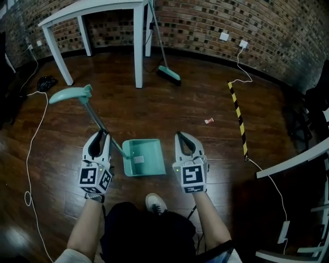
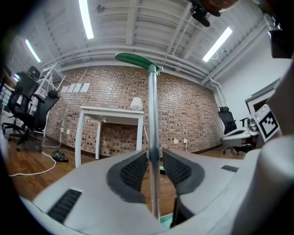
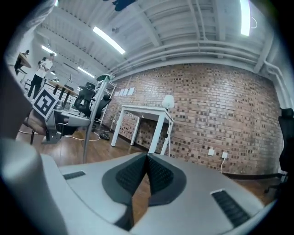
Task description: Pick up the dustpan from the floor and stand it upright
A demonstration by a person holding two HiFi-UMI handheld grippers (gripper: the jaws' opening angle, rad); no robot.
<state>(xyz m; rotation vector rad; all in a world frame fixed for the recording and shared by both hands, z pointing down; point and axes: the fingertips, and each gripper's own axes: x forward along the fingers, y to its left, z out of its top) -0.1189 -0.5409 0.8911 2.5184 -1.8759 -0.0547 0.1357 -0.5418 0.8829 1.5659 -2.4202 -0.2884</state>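
Note:
The teal dustpan (image 1: 144, 156) rests on the wooden floor with its pan flat, and its long metal pole (image 1: 97, 120) rises up to the left to a teal handle (image 1: 72, 94). My left gripper (image 1: 103, 134) stands around the pole. In the left gripper view the pole (image 2: 153, 114) runs upright between the pads (image 2: 134, 170), with a thin gap on the right side. My left gripper (image 2: 155, 156) is therefore open. Right of the pan, my right gripper (image 1: 181, 136) is shut and empty, and its view shows the pads meeting (image 3: 147, 158). The pole (image 3: 89, 133) stands to its left.
A white table (image 1: 103, 7) stands at the back, with a broom (image 1: 168, 73) leaning beside its leg. A yellow-black strip (image 1: 239, 118), white cables (image 1: 31, 144) and a small red scrap (image 1: 208, 120) lie on the floor. The person's shoe (image 1: 155, 204) is just behind the pan.

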